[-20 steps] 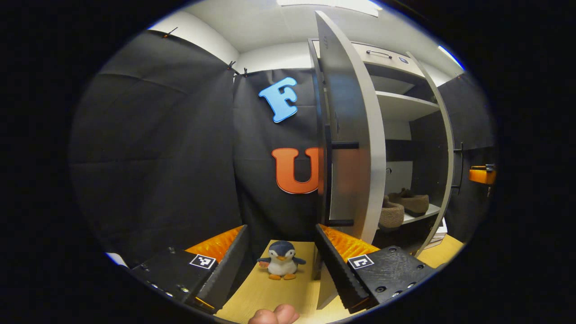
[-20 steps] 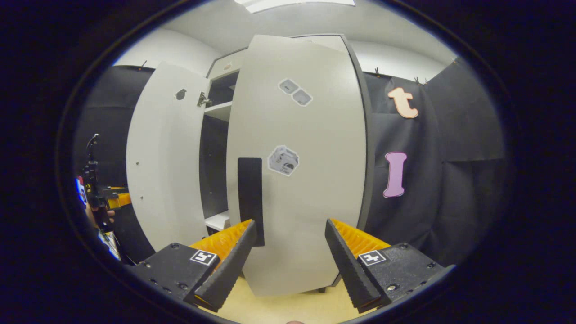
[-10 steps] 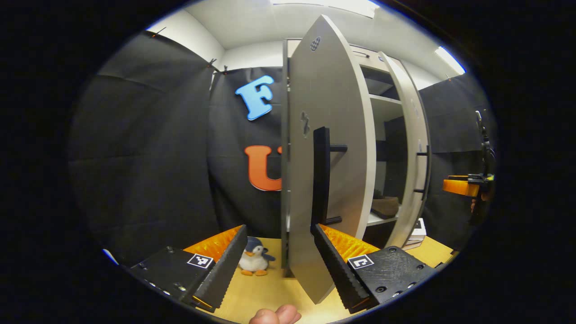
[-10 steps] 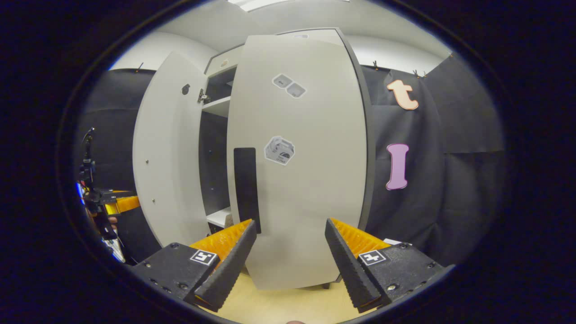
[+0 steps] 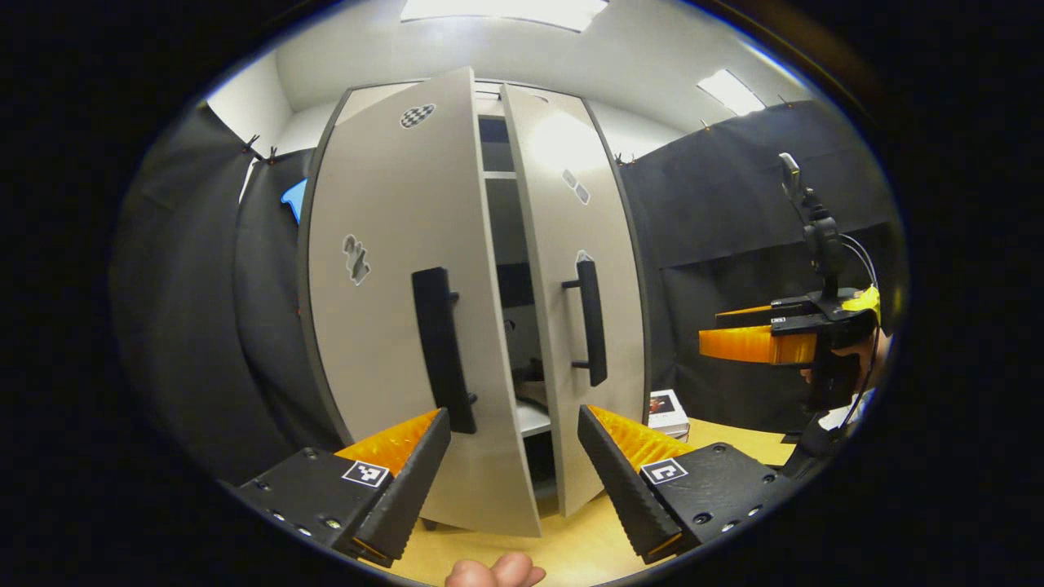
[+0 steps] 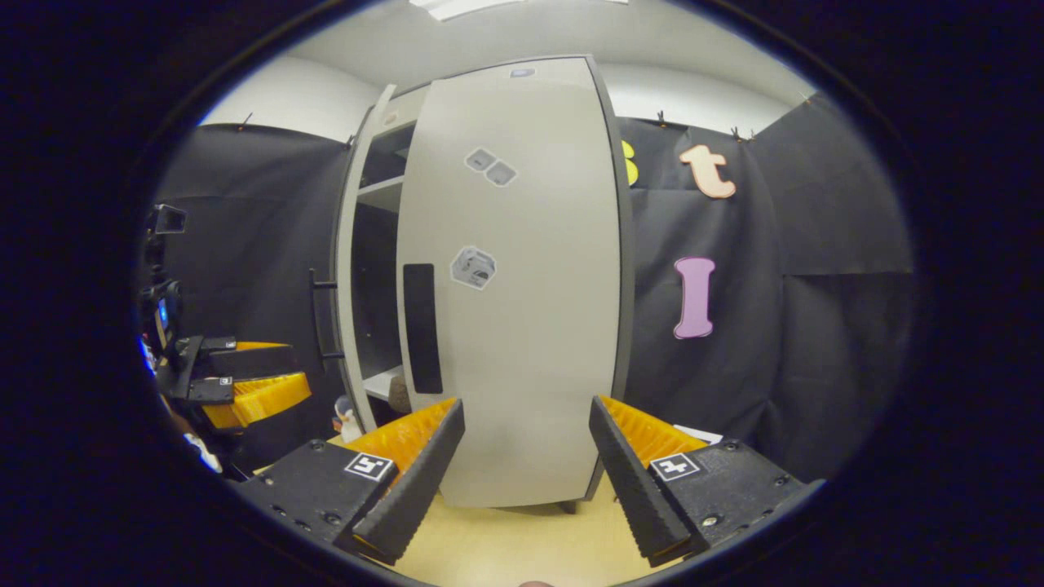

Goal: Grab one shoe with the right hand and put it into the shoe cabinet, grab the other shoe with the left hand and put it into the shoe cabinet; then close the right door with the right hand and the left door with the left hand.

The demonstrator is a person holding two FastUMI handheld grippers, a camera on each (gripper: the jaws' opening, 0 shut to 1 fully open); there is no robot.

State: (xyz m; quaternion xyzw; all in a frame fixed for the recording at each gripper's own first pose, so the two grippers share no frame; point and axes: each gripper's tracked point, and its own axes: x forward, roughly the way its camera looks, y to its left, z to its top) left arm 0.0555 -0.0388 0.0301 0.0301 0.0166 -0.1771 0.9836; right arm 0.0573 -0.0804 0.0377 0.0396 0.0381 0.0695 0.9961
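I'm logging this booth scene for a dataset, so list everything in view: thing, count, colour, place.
tall shoe cabinet: one, pale grey, centre.
left door: one, grey with black bar handle, ajar.
right door: one, grey with black handle and stickers, nearly shut.
small box: one, white, on the floor right of the cabinet.
light wooden floor: one, tan, below.
left gripper: one, open, facing the door gap.
right gripper: one, open, facing the right door.

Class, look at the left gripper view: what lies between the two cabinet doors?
A narrow open gap between the left door and right door, showing shelves inside.
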